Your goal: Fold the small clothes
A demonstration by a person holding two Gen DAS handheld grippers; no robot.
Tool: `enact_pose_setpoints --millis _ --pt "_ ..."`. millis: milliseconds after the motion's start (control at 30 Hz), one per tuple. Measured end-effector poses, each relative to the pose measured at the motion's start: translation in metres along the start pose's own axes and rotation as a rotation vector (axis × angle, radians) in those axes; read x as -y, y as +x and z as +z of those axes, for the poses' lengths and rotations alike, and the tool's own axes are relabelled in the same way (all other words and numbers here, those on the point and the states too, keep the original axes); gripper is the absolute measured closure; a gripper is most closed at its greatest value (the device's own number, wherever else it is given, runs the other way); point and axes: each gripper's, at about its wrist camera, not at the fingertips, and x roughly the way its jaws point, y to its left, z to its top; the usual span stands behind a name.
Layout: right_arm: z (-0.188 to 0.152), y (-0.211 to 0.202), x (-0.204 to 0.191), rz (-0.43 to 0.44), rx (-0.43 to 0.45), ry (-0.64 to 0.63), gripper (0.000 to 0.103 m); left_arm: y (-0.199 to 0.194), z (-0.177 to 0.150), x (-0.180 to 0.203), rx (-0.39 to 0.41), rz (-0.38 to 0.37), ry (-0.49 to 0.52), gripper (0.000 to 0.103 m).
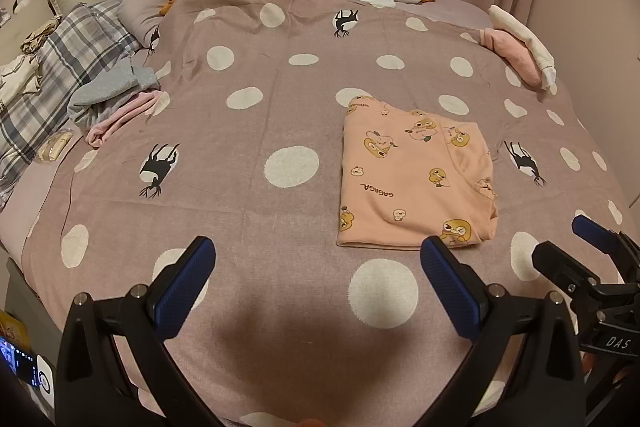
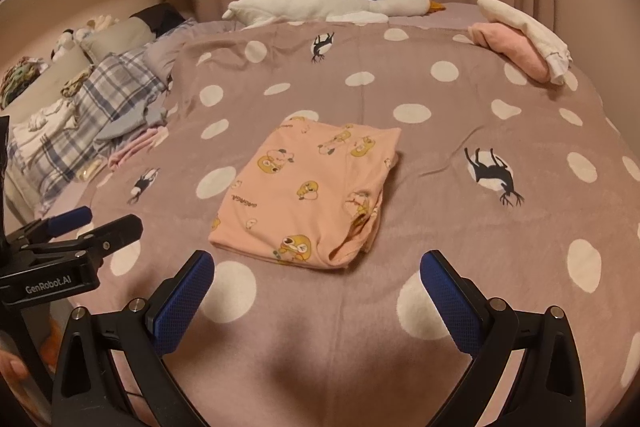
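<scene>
At the far left of the bed [image 1: 248, 227], against the plaid bedding [image 1: 48, 75], lies a loose heap of unfolded clothes [image 1: 116, 99]: one grey piece on top of one pink piece can be told apart, and whether more lie under them cannot be seen. The left gripper [image 1: 316, 267] hangs released over bare bedspread, its two blue pads spread wide and holding nothing. Just right of it and a little farther up the bed lies the one peach garment [image 1: 412, 183] printed with cartoon ducks, already folded into a flat, roughly square packet near the middle of the bed, with its layered edges showing on the right side. The right gripper [image 2: 316, 267] hovers just short of the packet's near edge, likewise released, pads wide apart and empty. At the far right corner sits a stack of two folded pieces [image 2: 524, 43], one pink below and one white above. One plush goose [image 2: 328, 3] lies along the back edge by the curtain. By the look of it this garment's folding is finished, and the step in hand is the changeover: the packet probably needs carrying to the stack at the right, lifted by both layered edges so it does not fall open, and then a fresh piece fetched from the heap at the left.
</scene>
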Motion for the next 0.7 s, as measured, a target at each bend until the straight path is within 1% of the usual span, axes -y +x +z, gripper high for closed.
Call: enact_pose_setpoints --millis 700 --pt "-0.0001 0.0014 0.0014 0.000 -0.002 -0.003 0.001 0.0020 -0.0019 0.0078 -0.003 -0.003 0.008 0.000"
